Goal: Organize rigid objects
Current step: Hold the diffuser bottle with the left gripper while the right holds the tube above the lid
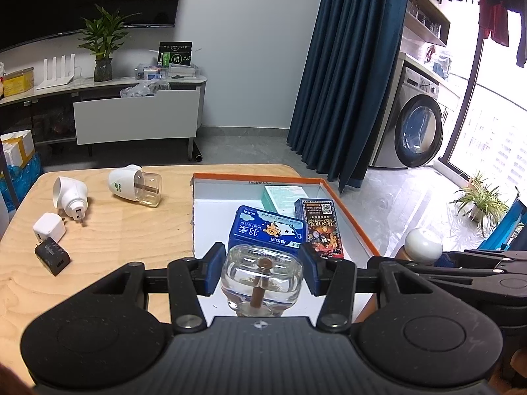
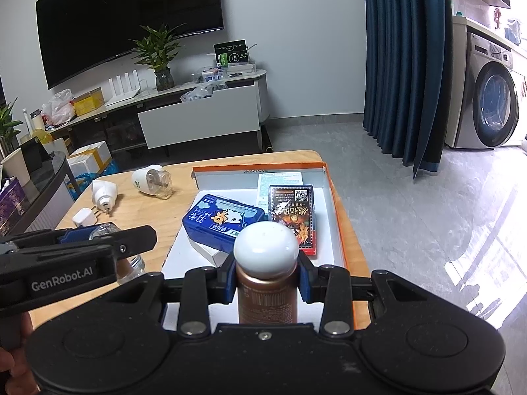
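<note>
The left claw (image 1: 262, 271) is clamped on a clear bottle (image 1: 262, 276), the right claw (image 2: 266, 278) on a brown can (image 2: 267, 293). The box (image 1: 349, 210) lies just ahead, below both; lower each into bare floor beside the tin (image 1: 265, 230), then release gently.

A dark television (image 2: 131, 23) hangs on the far wall; below it a potted plant (image 2: 159, 62) stands on a low cabinet (image 2: 204, 112); blue curtains (image 2: 405, 65) hang right; a washing machine (image 2: 490, 108) sits far right.
</note>
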Demonstrator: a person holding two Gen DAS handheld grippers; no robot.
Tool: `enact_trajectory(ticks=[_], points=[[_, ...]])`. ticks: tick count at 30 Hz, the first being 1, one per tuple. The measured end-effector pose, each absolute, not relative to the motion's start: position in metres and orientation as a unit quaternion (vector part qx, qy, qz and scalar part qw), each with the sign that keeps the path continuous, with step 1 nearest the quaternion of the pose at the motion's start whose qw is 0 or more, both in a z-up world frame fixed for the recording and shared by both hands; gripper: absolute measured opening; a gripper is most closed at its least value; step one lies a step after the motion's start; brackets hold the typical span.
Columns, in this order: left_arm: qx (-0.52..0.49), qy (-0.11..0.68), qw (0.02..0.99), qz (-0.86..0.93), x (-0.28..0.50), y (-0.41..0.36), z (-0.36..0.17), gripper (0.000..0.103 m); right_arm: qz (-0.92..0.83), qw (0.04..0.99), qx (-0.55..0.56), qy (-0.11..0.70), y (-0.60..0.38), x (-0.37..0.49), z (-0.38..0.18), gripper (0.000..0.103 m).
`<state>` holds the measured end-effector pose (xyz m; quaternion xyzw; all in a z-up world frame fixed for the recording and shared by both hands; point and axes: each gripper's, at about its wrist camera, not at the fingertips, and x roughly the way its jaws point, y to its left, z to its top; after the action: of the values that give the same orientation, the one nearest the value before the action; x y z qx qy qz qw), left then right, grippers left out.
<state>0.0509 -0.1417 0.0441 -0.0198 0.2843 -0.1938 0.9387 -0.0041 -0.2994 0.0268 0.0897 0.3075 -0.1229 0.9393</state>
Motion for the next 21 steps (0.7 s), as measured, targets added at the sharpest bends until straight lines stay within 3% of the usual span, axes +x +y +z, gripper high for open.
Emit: enact_trajectory(ticks=[21], points=[[-0.019,0.294,0.934,-0.203,0.050,-0.145,0.039,0.050,-0.127,0.937,0.100,0.308,-0.314,0.006,0.027,0.042]])
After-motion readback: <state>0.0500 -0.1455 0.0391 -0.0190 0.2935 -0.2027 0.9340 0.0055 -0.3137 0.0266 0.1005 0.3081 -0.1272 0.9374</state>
